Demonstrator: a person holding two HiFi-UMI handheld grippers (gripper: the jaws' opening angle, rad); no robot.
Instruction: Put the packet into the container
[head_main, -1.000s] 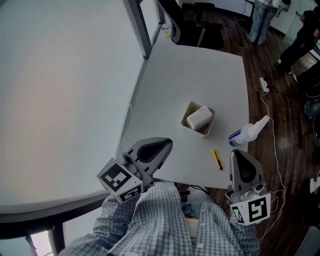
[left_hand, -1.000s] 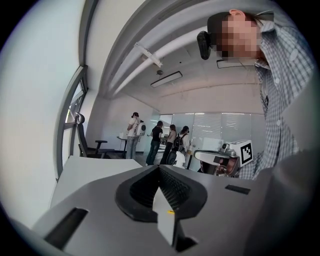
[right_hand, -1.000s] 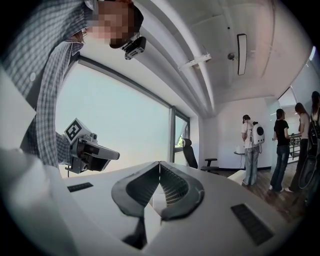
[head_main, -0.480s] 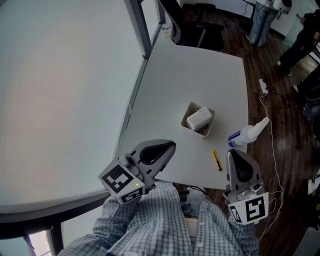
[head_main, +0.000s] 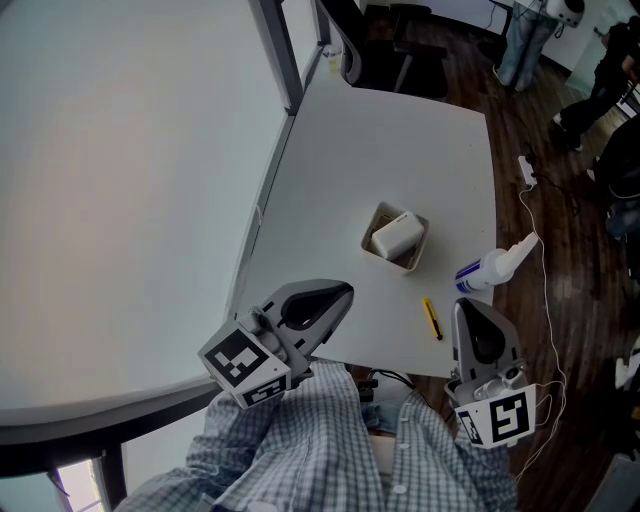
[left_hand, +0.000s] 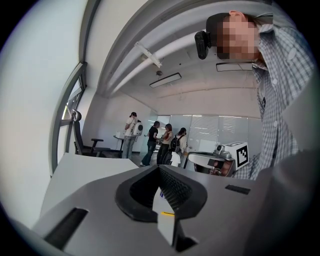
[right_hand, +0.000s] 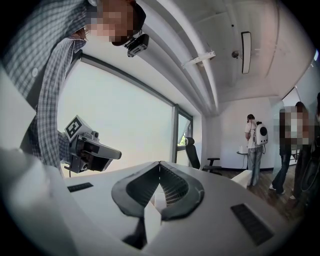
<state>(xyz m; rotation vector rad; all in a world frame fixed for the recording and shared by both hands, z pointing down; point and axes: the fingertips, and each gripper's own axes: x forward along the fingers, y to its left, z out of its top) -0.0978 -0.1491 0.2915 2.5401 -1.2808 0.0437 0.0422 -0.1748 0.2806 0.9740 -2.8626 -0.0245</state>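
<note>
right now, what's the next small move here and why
Likely just rest the grippers, as nothing seems left to place. The packet already lies in the container on the table, and the left gripper and right gripper hang at the near edge, each shut with nothing between its jaws.

Head cam: high over table (head_main: 400, 140), steep down-look, container (head_main: 396, 238) near centre, left gripper (head_main: 345, 291) at 7 o'clock, right gripper (head_main: 468, 304) at 5. Gripper cams: tight behind own jaws, near-level, facing across the room. Each catches the other gripper: left gripper view at 4, right gripper view at 9. Both share office chair (left_hand: 80, 142).
</note>
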